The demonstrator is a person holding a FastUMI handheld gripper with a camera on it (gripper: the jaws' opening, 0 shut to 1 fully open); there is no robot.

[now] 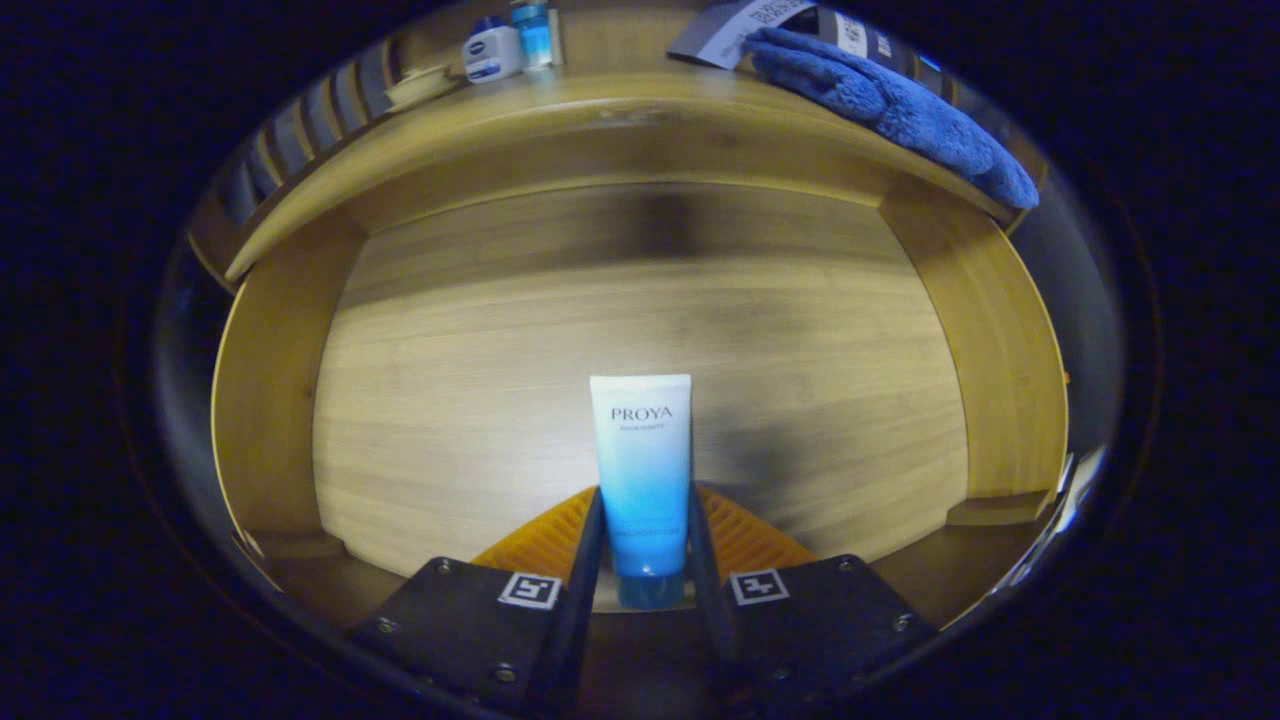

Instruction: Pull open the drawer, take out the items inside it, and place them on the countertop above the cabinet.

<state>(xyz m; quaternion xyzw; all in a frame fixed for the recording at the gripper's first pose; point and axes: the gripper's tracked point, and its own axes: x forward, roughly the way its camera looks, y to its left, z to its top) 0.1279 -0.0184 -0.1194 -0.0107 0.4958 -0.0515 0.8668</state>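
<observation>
Where drawer [640, 300] gapes, gripper [645, 520] clamps tube [641, 470].

The tube [641, 480] is white on top and turns blue lower down, with a blue cap. The drawer [270, 380] is light brown wood with stripes. The towel [900, 105] is blue.

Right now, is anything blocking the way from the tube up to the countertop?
The gripper is shut on the tube in the open drawer. Nothing visible blocks the way up. On the countertop, a blue towel covers one end and small jars the other; the middle looks free.
</observation>
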